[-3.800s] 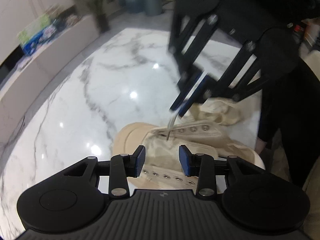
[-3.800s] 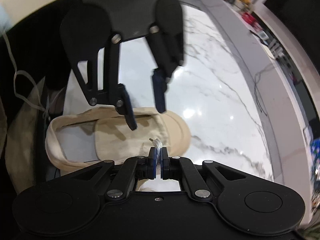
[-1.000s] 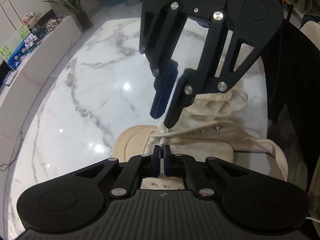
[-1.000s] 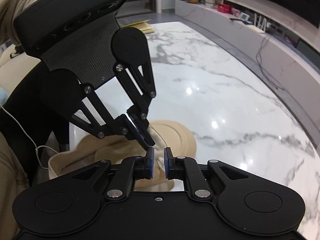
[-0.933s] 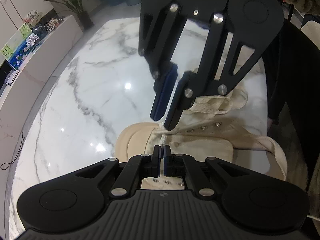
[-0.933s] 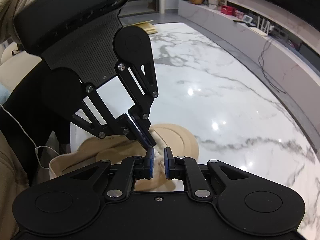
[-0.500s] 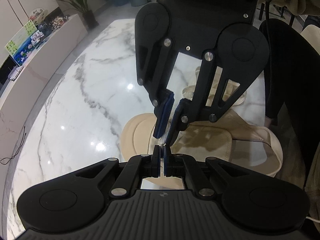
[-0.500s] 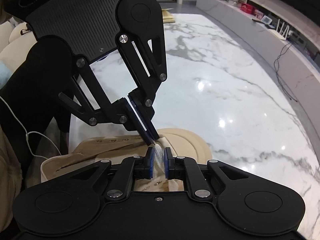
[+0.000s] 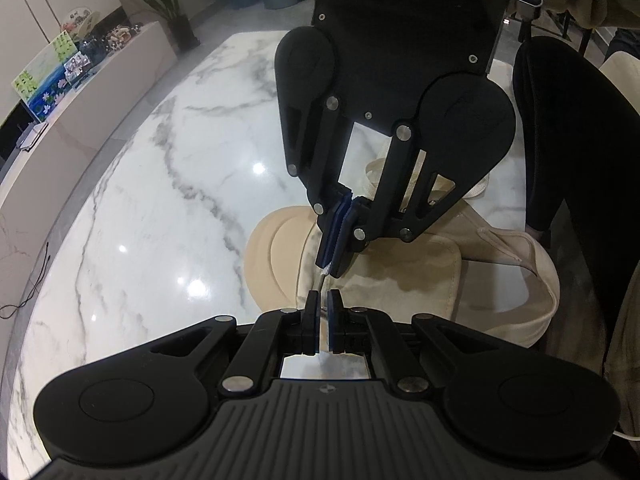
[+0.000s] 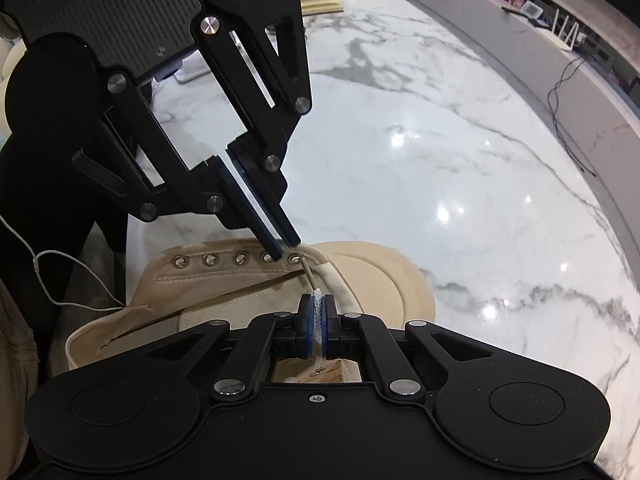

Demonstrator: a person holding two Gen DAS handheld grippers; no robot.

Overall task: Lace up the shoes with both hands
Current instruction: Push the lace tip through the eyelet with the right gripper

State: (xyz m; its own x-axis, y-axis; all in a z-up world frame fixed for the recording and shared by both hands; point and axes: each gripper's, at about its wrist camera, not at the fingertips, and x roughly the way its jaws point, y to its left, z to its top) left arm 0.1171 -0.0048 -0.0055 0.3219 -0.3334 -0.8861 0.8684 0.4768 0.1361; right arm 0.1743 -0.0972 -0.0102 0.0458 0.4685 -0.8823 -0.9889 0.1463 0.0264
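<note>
A beige canvas shoe [image 9: 404, 280] lies on the white marble table [image 9: 160, 200], its toe cap [image 10: 380, 280] pointing away from the person. A white shoelace [image 10: 317, 308] runs as a short stretch between my two grippers. My right gripper [image 10: 318, 306] is shut on its frayed white part, just above the tongue. My left gripper [image 9: 324, 302] is shut on the thin strand right below the right gripper [image 9: 331, 264]. In the right wrist view the left gripper [image 10: 285, 250] has its tips at the front end of the row of metal eyelets [image 10: 224, 258].
A black sleeve [image 9: 560, 140] borders the shoe's heel side. A thin white cable [image 10: 72, 276] hangs beside it. Loose beige lace loops [image 9: 476, 192] lie behind the shoe. A low cabinet [image 9: 60, 80] with pictures stands beyond the table's left edge.
The right jaws, slightly apart around the lace a second ago, have closed on it. The right gripper has come down closer to the left gripper's tips over the shoe's front.
</note>
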